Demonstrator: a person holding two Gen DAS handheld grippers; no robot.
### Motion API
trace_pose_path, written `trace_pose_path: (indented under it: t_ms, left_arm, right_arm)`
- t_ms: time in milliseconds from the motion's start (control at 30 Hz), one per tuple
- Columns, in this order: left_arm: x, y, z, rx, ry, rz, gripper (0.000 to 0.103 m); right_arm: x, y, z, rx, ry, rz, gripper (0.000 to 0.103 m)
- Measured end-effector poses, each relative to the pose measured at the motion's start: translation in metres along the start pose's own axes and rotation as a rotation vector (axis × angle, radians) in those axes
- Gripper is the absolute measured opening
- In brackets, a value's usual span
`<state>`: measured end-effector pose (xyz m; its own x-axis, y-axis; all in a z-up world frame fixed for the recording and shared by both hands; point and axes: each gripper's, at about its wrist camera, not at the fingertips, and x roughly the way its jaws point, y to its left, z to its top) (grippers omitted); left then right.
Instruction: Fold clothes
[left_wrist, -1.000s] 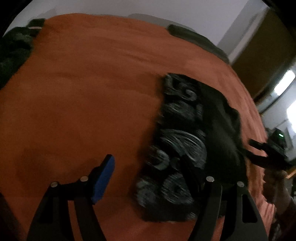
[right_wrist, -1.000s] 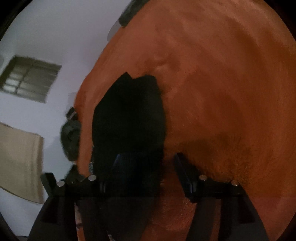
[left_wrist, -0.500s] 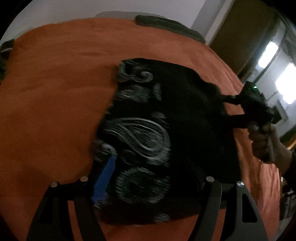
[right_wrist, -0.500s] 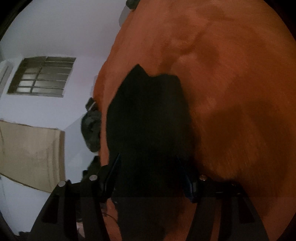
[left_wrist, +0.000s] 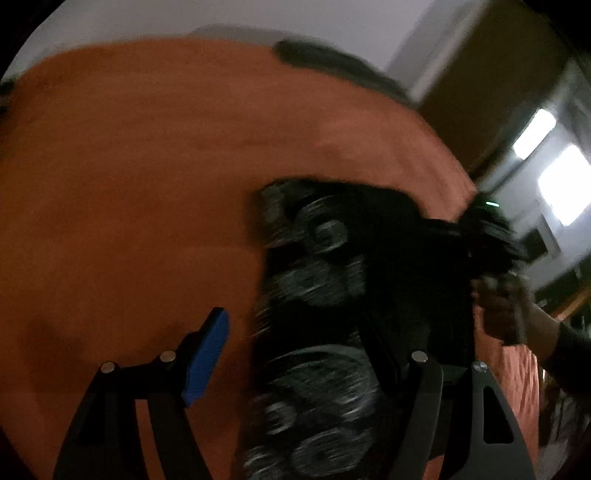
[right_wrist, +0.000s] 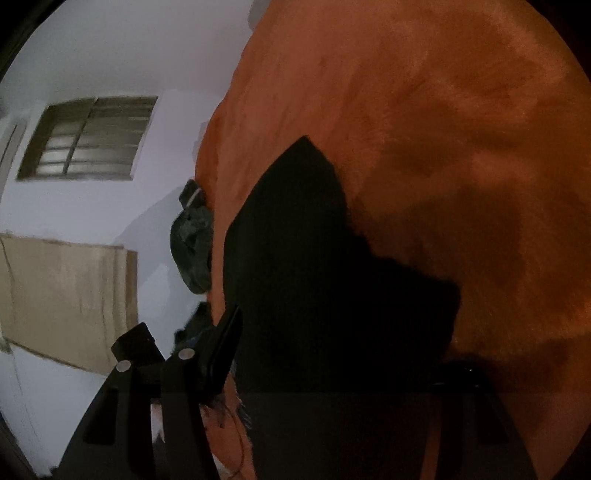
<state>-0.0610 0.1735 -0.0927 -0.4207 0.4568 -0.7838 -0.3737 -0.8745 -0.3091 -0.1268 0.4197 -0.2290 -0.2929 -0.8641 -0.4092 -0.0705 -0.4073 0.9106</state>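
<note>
I hold my left gripper (left_wrist: 295, 354) spread, unclenched, over the black patterned garment (left_wrist: 332, 295) on the orange bedspread (left_wrist: 147, 184); my right gripper's (right_wrist: 332, 354) grip I cannot tell.

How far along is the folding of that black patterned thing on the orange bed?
Partly done: the black garment already lies as a compact block on the orange bedcover. In hand: both grippers, left and right, straddle its edges, jaws apart. Left: another fold, plus the dark clothes waiting at the bed's edge.
</note>
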Motion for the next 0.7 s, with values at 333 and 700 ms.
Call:
trace_pose_path:
  t_ms: [333, 700]
  left_arm:
    - [0.044, -0.068, 0.009, 0.182, 0.013, -0.067, 0.075]
    - [0.035, 0.014, 0.037, 0.053, 0.03, -0.344, 0.075]
  right_arm:
    - [0.007, 0.047, -0.01, -0.218, -0.056, -0.186, 0.005]
    - [-0.033, 0.115, -0.045, -0.416, -0.076, -0.231, 0.004]
